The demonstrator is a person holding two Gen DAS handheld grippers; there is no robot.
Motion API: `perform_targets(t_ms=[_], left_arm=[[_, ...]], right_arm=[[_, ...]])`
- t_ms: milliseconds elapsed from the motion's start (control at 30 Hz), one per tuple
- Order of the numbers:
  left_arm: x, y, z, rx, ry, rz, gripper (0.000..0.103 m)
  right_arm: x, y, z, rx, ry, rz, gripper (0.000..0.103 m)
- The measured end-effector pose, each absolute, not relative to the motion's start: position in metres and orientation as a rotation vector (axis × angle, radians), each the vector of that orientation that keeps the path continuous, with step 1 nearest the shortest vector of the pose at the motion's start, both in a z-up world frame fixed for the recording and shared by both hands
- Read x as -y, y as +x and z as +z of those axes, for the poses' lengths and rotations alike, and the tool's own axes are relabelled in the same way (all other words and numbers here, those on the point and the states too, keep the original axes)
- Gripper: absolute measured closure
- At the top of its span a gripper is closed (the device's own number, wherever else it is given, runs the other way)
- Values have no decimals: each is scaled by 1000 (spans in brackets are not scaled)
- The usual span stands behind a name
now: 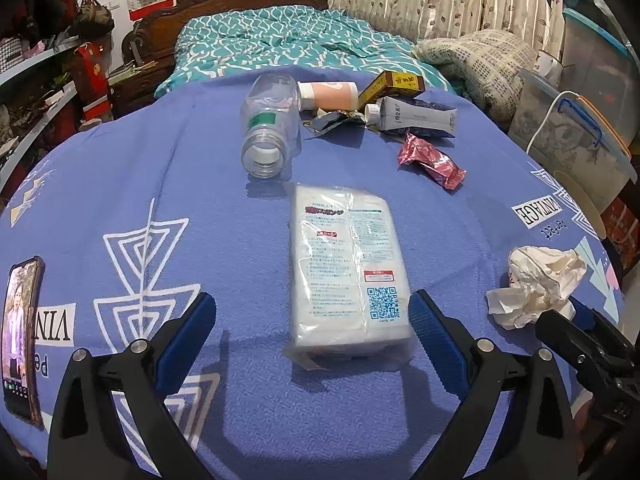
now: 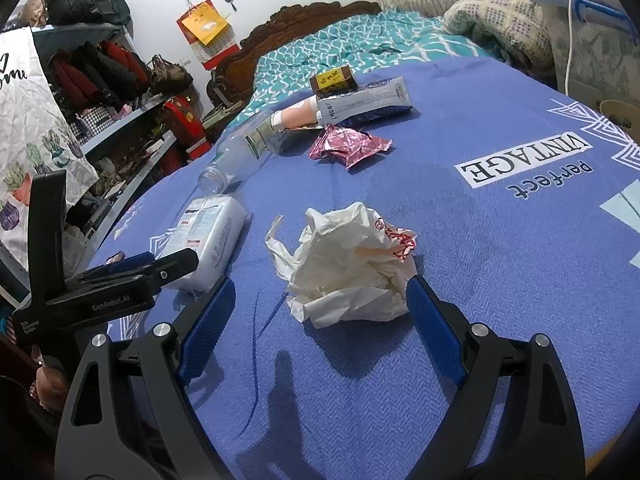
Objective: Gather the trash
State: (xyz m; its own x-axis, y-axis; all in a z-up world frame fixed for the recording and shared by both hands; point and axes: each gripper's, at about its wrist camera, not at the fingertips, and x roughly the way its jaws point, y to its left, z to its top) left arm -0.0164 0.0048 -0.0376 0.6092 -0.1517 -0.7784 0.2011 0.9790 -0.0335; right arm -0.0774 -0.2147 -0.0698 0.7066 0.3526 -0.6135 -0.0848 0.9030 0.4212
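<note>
Trash lies on a blue cloth (image 1: 160, 168). My left gripper (image 1: 312, 316) is open, its pads on either side of the near end of a white plastic-wrapped pack (image 1: 348, 264). My right gripper (image 2: 318, 304) is open around the near edge of a crumpled white paper wad (image 2: 352, 264), which also shows in the left wrist view (image 1: 536, 284). Farther off lie a clear empty bottle (image 1: 268, 124), a pink foil wrapper (image 1: 430, 160), a grey tube (image 1: 416, 114), a brown box (image 1: 392, 82) and a pink-white tube (image 1: 328, 94).
A phone (image 1: 20, 340) lies on the cloth at the left. A bed with teal bedding (image 1: 288, 44) stands behind. Shelves with clutter (image 2: 100, 92) are on the left, plastic storage bins (image 1: 568, 136) on the right.
</note>
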Motion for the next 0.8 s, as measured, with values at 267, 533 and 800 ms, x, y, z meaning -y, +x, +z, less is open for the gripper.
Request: perform_targets(t_ms=[267, 533, 800], left_arm=[[9, -14, -33, -885, 81, -234, 9], [20, -6, -41, -909, 103, -243, 9], [28, 1, -45, -922, 114, -252, 9]], right_arm=[[218, -76, -71, -749, 381, 245, 16], [220, -72, -74, -753, 385, 238, 16], [221, -68, -75, -756, 387, 235, 19]])
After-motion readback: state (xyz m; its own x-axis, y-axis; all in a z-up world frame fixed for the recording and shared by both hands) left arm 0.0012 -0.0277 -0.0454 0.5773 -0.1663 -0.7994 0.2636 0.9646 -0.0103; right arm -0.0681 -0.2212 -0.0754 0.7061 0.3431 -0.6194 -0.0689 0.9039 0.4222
